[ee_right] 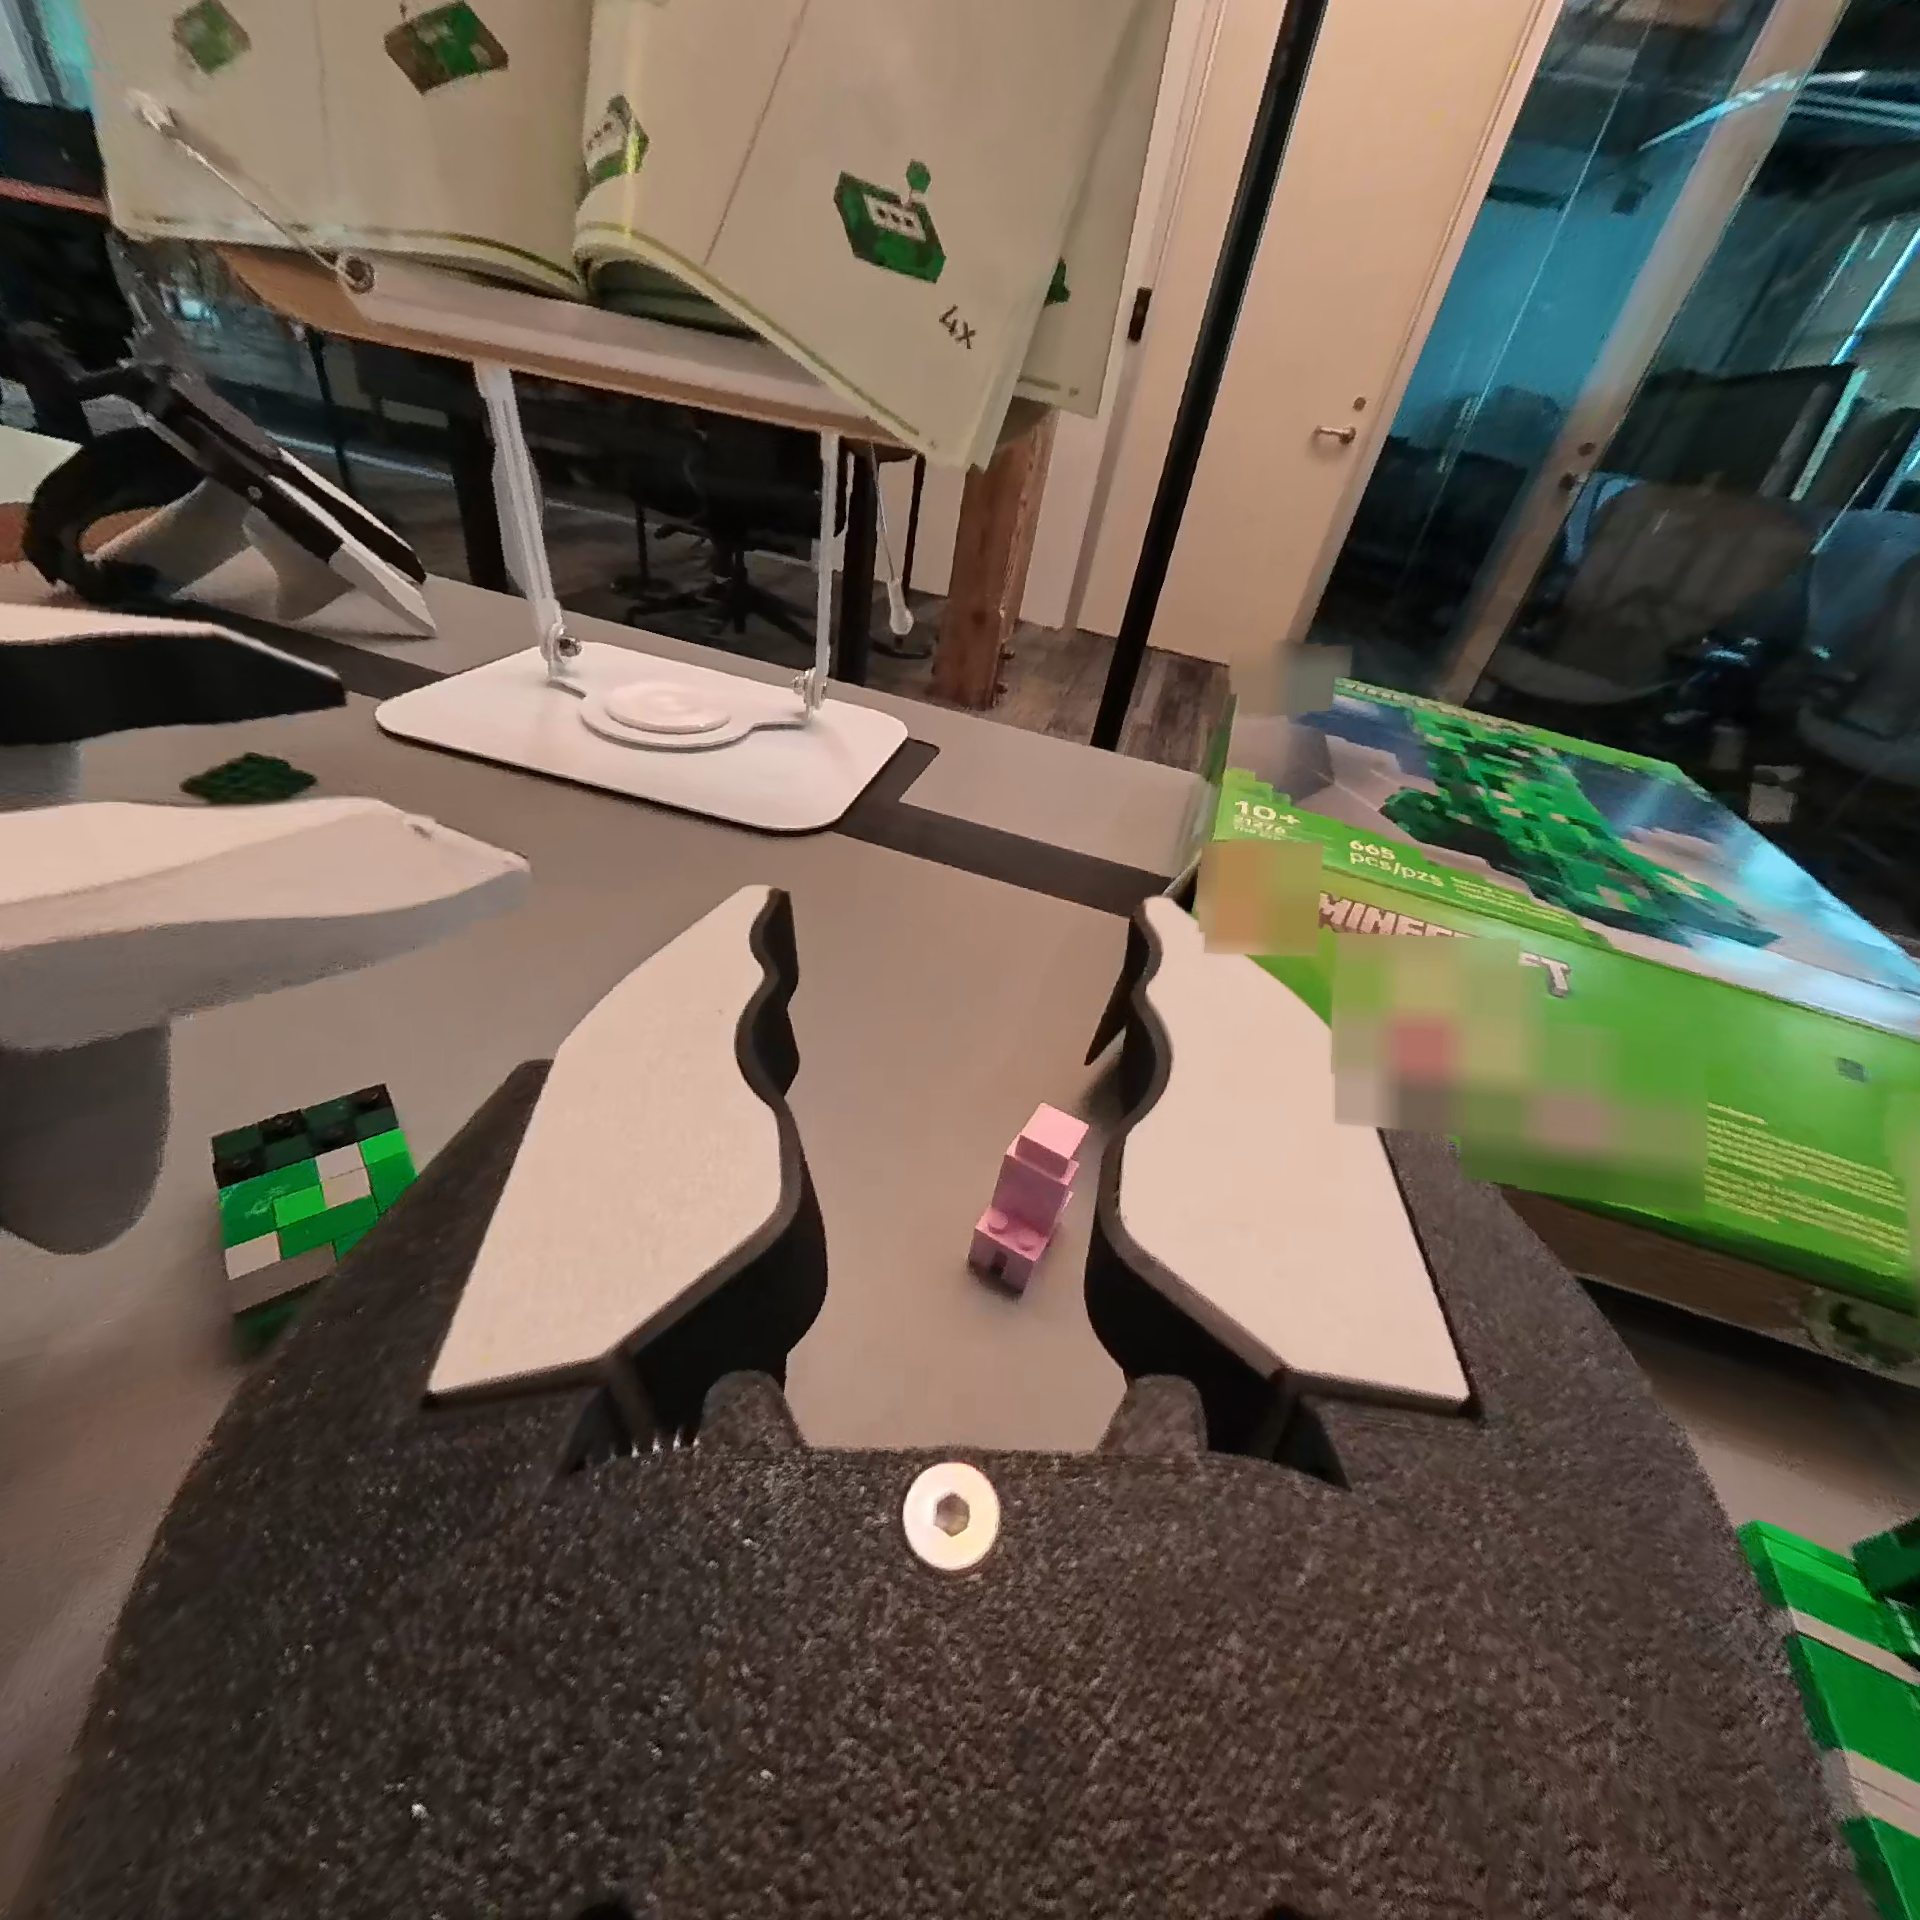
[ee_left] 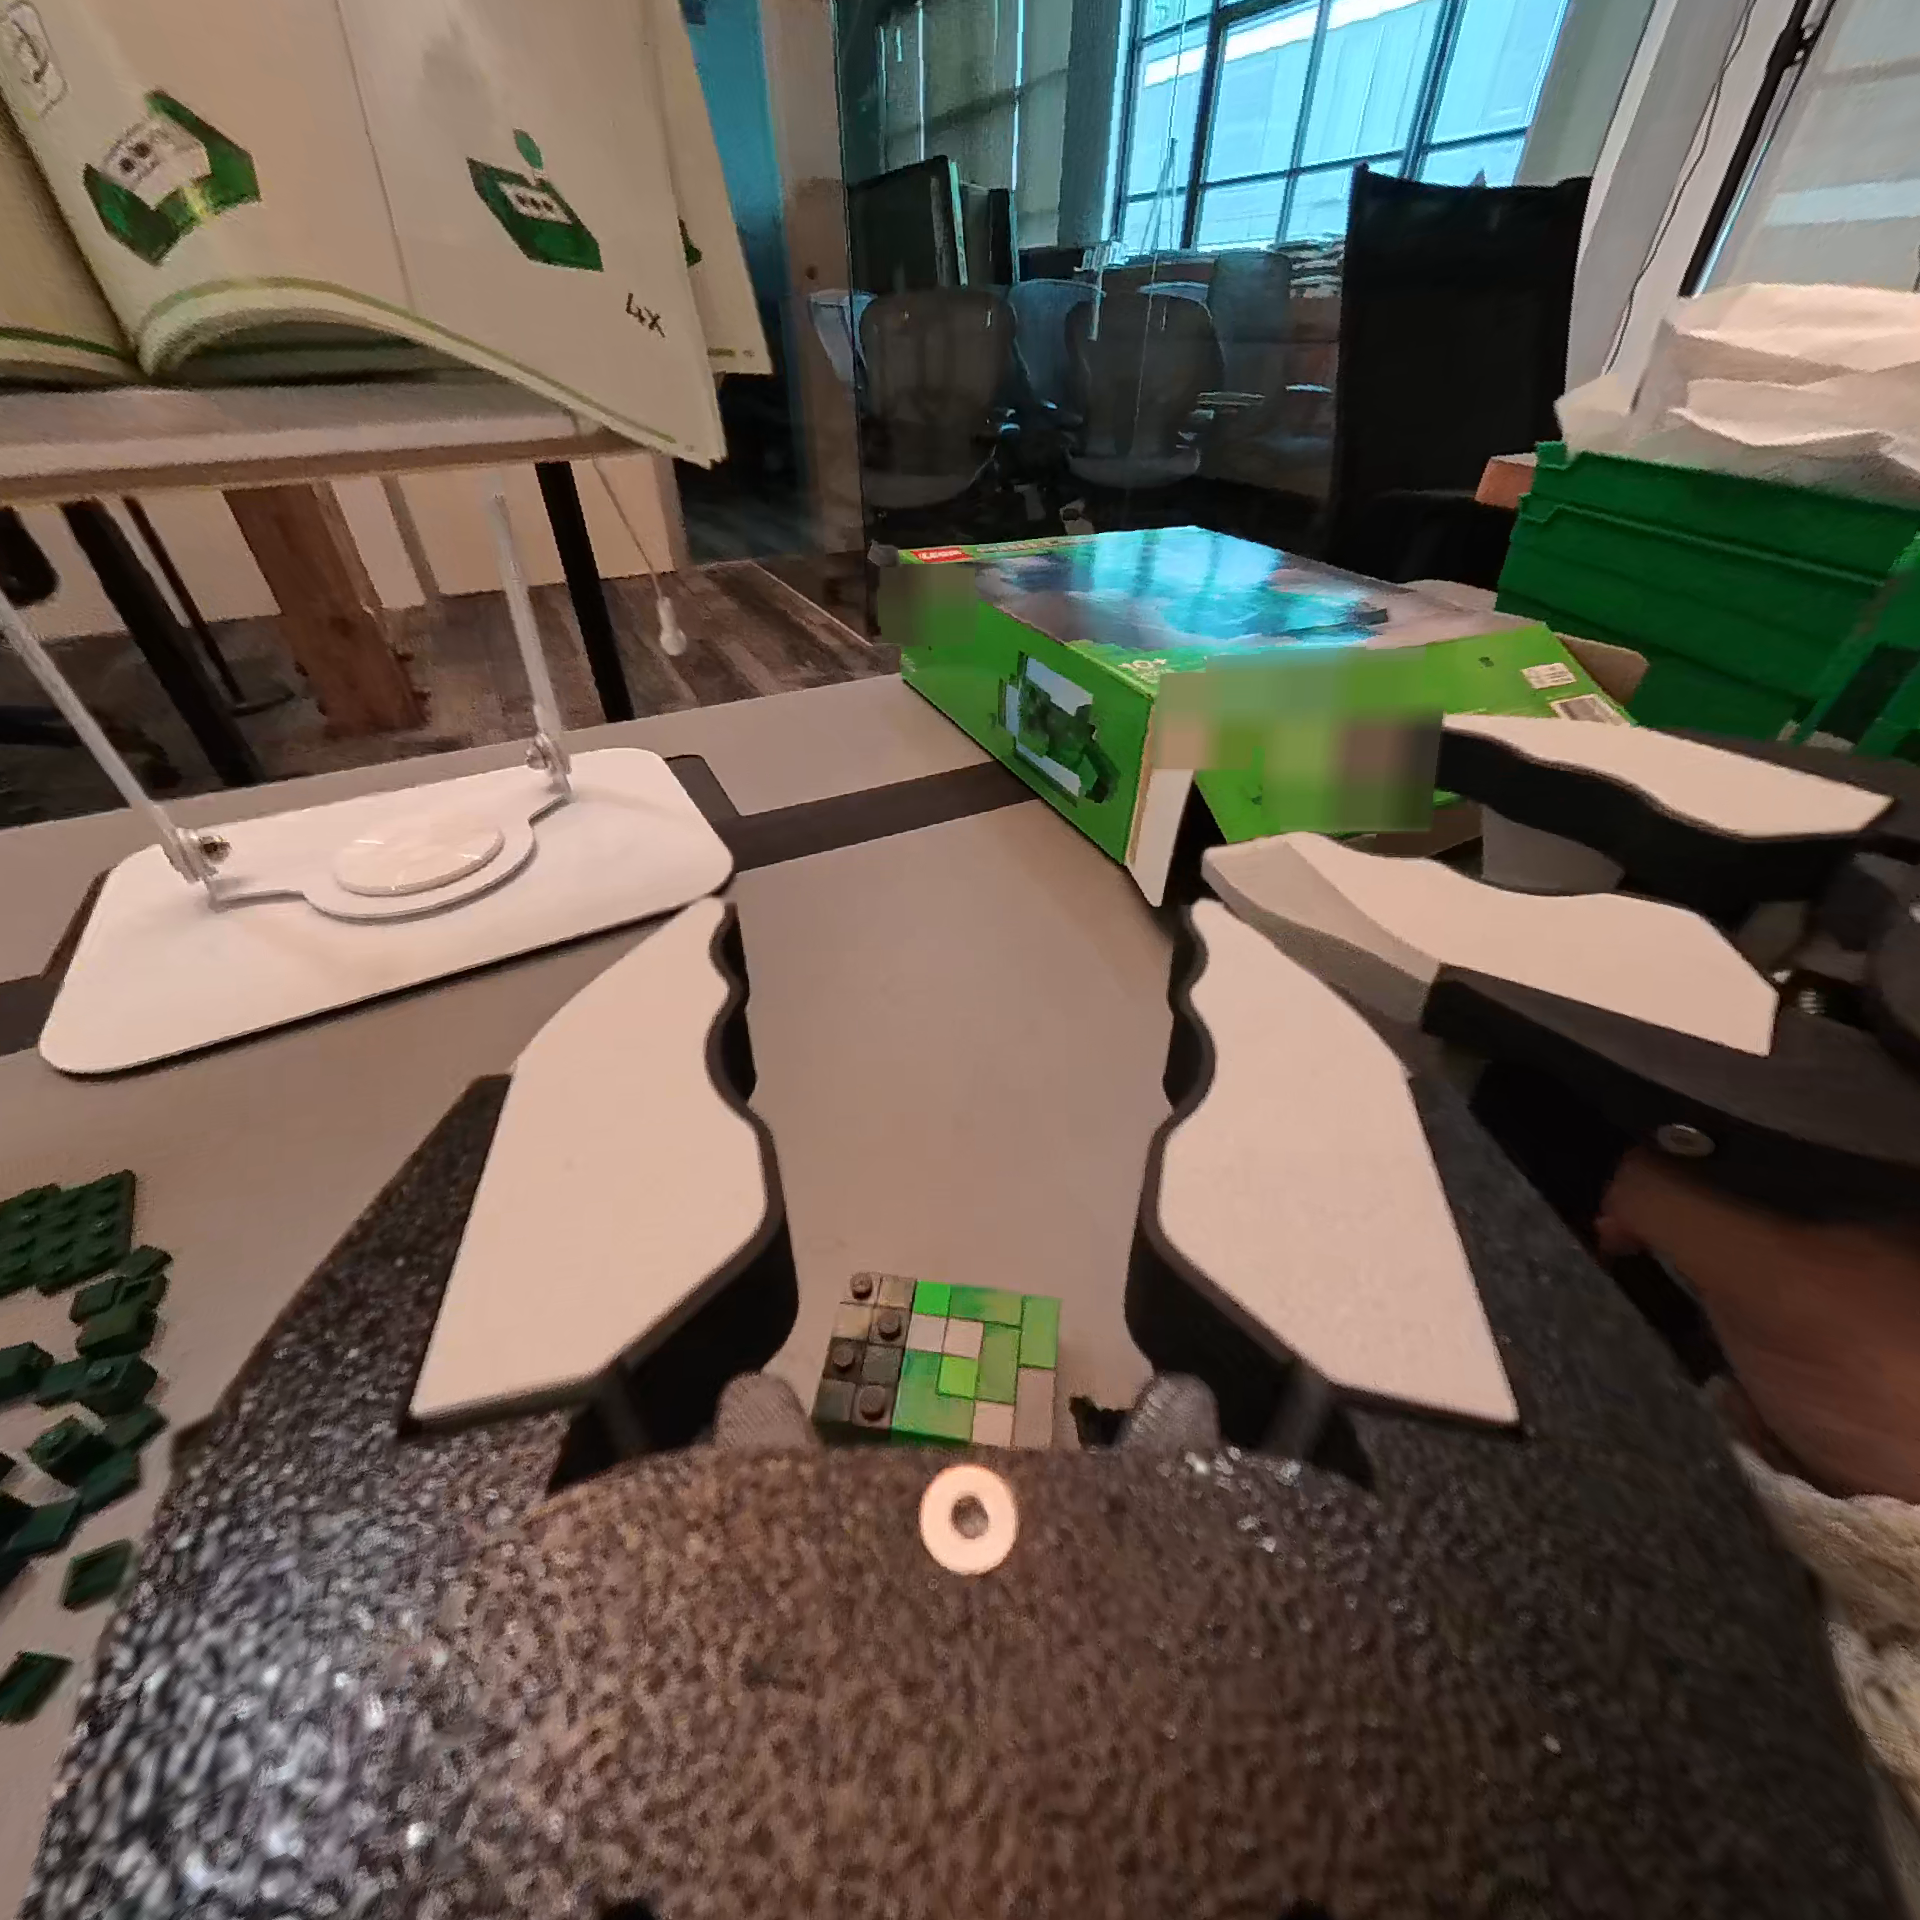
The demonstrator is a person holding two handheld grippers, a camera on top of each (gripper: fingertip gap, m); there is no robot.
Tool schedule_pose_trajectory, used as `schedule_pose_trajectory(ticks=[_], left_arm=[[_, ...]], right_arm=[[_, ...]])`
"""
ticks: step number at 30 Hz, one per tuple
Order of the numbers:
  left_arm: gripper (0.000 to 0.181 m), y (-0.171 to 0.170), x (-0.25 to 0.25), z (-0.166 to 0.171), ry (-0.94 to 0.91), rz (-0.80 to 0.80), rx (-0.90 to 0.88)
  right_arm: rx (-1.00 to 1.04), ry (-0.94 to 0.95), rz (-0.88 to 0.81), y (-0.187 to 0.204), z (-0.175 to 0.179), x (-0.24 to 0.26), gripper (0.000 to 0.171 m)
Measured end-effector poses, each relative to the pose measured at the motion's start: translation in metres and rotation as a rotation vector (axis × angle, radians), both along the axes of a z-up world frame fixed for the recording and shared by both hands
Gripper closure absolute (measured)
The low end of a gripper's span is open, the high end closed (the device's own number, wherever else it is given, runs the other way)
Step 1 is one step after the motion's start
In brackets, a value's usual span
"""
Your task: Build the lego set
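Observation:
My left gripper (ee_left: 961, 935) is open and empty. A small green, grey and dark-green brick assembly (ee_left: 940, 1361) lies on the grey table (ee_left: 935, 1091) between the bases of its fingers, not gripped. The same assembly shows in the right wrist view (ee_right: 312, 1195), below the left gripper (ee_right: 426, 790). My right gripper (ee_right: 961, 914) is open. A small pink brick figure (ee_right: 1023, 1195) stands on the table between its fingers, close to the right finger (ee_right: 1247, 1195) and apart from the left one. The right gripper also shows in the left wrist view (ee_left: 1330, 805), at the right edge.
Loose dark-green pieces (ee_left: 73, 1351) lie at the left. A dark-green plate (ee_right: 247, 777) lies farther back. The white book stand (ee_right: 644, 727) holds the open instruction book (ee_right: 779, 156). The green set box (ee_right: 1558, 987) stands at the right, another green build (ee_right: 1839, 1683) at the lower right, green crates (ee_left: 1714, 603) behind.

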State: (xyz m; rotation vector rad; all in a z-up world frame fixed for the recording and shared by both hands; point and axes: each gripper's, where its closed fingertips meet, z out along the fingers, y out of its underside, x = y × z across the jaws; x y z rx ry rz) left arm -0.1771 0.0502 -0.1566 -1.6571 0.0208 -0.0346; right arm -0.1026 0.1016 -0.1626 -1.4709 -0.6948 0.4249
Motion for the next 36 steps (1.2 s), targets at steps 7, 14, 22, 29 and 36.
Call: schedule_pose_trajectory(ticks=[7, 14, 22, 29, 36], left_arm=[[0.104, -0.003, 0.004, 0.005, 0.093, -0.035, 0.062], [0.105, -0.005, 0.006, 0.008, 0.086, -0.047, 0.072], [0.104, -0.009, 0.005, 0.016, 0.032, -0.046, 0.118], [0.105, -0.018, 0.026, 0.027, 0.156, -0.039, 0.194], [0.108, -0.024, 0.028, 0.022, 0.293, -0.009, 0.22]], right_arm=[[0.09, 0.169, 0.136, -0.038, 0.031, 0.002, 0.119], [-0.059, 0.211, 0.142, -0.031, 0.018, 0.005, 0.119], [-0.036, 0.17, 0.131, -0.027, 0.019, 0.006, 0.119], [0.11, 0.107, 0.082, -0.037, 0.029, 0.008, 0.121], [0.13, 0.121, 0.028, -0.039, 0.029, 0.017, 0.13]])
